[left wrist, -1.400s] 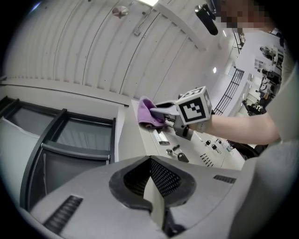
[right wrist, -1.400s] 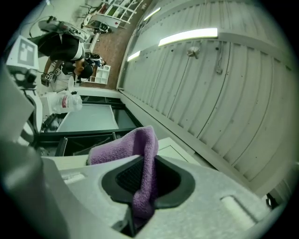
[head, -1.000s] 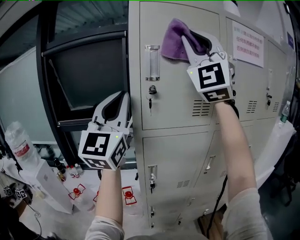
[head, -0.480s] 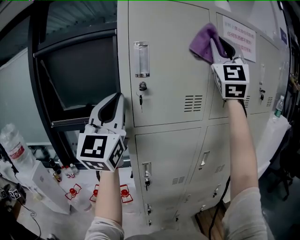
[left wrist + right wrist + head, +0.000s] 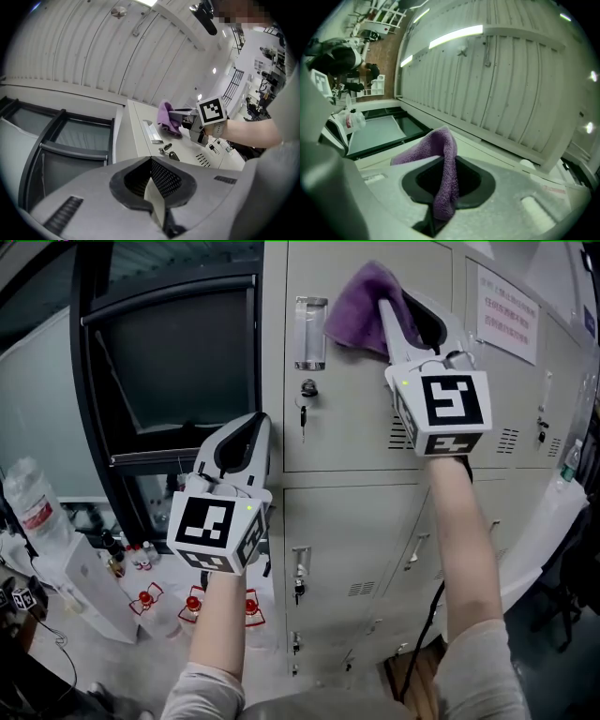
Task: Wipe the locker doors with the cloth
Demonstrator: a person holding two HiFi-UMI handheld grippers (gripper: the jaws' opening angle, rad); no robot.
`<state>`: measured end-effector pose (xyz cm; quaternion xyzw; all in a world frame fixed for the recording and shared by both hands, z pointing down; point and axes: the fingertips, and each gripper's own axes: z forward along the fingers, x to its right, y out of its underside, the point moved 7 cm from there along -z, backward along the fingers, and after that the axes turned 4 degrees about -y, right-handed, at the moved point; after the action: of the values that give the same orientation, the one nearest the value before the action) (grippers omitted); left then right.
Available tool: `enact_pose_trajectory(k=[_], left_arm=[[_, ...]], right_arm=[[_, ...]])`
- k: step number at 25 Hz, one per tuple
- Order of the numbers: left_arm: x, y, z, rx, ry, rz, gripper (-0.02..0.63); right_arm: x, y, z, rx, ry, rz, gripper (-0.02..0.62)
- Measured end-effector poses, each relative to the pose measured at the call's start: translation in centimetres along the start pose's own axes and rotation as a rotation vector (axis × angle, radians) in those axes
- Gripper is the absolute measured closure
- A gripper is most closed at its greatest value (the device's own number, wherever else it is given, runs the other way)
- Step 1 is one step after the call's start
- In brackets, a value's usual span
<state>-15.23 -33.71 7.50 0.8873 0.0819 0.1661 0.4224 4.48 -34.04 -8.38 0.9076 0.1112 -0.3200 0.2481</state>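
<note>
Right hand-held gripper (image 5: 401,307): jaws were clamped together on the cloth, and the arm was raised to the upper locker door.
Cloth (image 5: 359,304): purple; one fold was pinched between the right jaws, and the rest lay bunched against the top of the door, just right of the clear handle (image 5: 309,332).
Locker door (image 5: 352,432): pale grey, in the upper row, with a keyed lock (image 5: 303,390) below the handle.
Left hand-held gripper (image 5: 251,427): jaws were together with nothing between them; it was held low, left of the lockers beside the dark window frame (image 5: 94,381), well apart from the cloth.

Left gripper (image 5: 156,209) closed, empty; right gripper (image 5: 175,114) presses purple cloth (image 5: 165,118) on locker door (image 5: 188,153).
</note>
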Motion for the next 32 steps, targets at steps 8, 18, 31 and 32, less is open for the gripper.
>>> enact_pose_trajectory(k=[8,18,31,32], left_arm=[[-0.5,0.2,-1.4,-0.002,-0.017,0.014,0.607],[0.7,3.1,-2.3,-0.016,-0.018,0.012,0.607],[3.6,5.1,-2.5,-0.010,0.039,-0.003,0.607],[3.7,5.2,-2.6,-0.013,0.040,-0.005,0.607]], right_arm=[[-10.1,-1.2,2.4,-0.020,-0.230,-0.242,0.547],[-5.2,3.2,-0.8,-0.097,-0.090,-0.258,0.548],[3.0,8.6,-6.5,-0.266,0.103,-0.187,0.549],[3.3,8.9,-6.7,-0.277,0.112,-0.186,0.549]])
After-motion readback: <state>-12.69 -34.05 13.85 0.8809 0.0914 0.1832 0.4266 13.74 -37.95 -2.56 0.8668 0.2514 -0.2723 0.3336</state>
